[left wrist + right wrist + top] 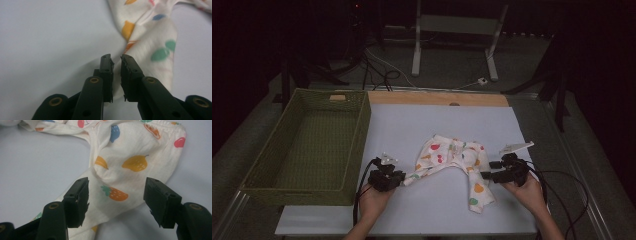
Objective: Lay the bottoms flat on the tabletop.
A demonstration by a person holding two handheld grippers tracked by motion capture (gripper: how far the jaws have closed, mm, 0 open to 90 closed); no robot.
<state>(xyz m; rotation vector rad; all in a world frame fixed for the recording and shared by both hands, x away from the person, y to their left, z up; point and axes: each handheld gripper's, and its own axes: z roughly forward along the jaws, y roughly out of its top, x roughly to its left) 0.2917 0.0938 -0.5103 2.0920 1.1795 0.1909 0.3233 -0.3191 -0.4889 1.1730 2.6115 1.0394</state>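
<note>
My left claw [116, 60] stands narrowly parted astride the cream fruit-print cotton garment [130, 157]; my right claw [116, 195] gapes wide just short of it

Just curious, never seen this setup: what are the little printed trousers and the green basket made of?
The trousers look like soft knit cotton, matte: they crease and drape limply. The basket looks like woven wicker or paper cord, dull green, with ribbed rows along its walls; which fibre, I can't tell.

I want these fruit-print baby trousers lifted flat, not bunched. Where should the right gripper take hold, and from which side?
Grip the trouser leg lying flat between the right gripper's open fingers, near its free end. Come in low from the table's right side, across the leg: there it is a thin flat layer, likely pinched easily, unlike the bunched middle.
</note>
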